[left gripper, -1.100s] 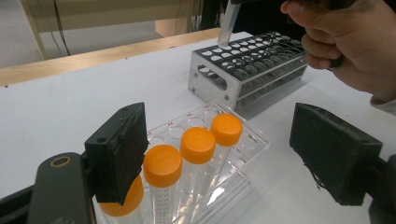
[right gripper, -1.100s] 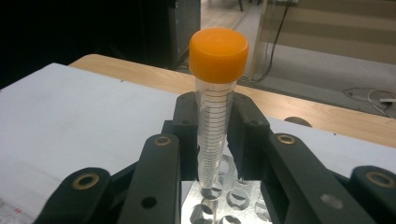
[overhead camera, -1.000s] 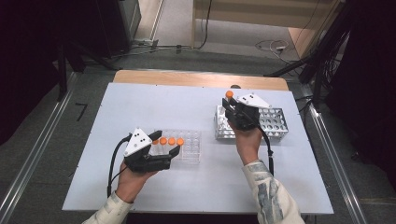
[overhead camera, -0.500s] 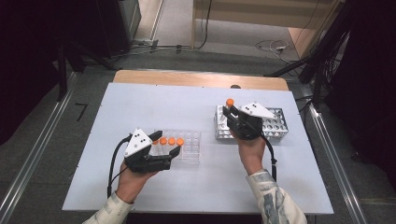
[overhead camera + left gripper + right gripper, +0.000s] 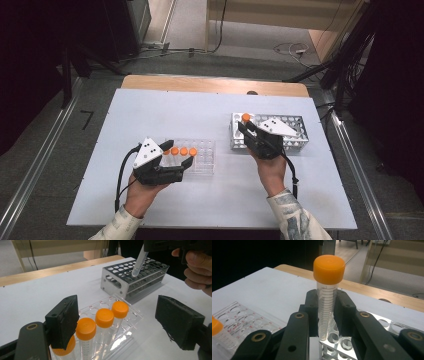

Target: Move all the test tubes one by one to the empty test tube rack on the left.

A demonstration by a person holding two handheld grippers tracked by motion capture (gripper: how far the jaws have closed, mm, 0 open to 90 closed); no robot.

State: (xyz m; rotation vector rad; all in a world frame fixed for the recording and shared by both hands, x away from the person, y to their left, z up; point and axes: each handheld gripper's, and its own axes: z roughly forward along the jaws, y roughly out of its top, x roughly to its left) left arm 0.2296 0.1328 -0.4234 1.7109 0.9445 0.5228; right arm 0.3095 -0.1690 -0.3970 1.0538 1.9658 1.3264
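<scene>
My right gripper (image 5: 248,129) (image 5: 327,310) is shut on a clear tube with an orange cap (image 5: 245,117) (image 5: 328,270) (image 5: 138,262), held upright. The tube's tip sits at the top of the metal rack (image 5: 295,135) (image 5: 120,283) (image 5: 342,342), near its left end. I cannot tell whether the tip is inside a hole. My left gripper (image 5: 179,154) (image 5: 120,322) stands open, its jaws on either side of the clear plastic rack (image 5: 204,159) (image 5: 130,315). Several orange-capped tubes (image 5: 179,151) (image 5: 104,317) stand in a row in that rack.
The white table (image 5: 165,115) ends in a wooden strip (image 5: 210,85) at the far side. Metal rails (image 5: 35,165) and dark floor flank it, with cables (image 5: 290,49) on the floor behind. Most holes of the metal rack are unfilled.
My right gripper has drawn back a little toward the person with the tube, bringing it lower over the metal rack's left end. The left gripper has stayed put.
</scene>
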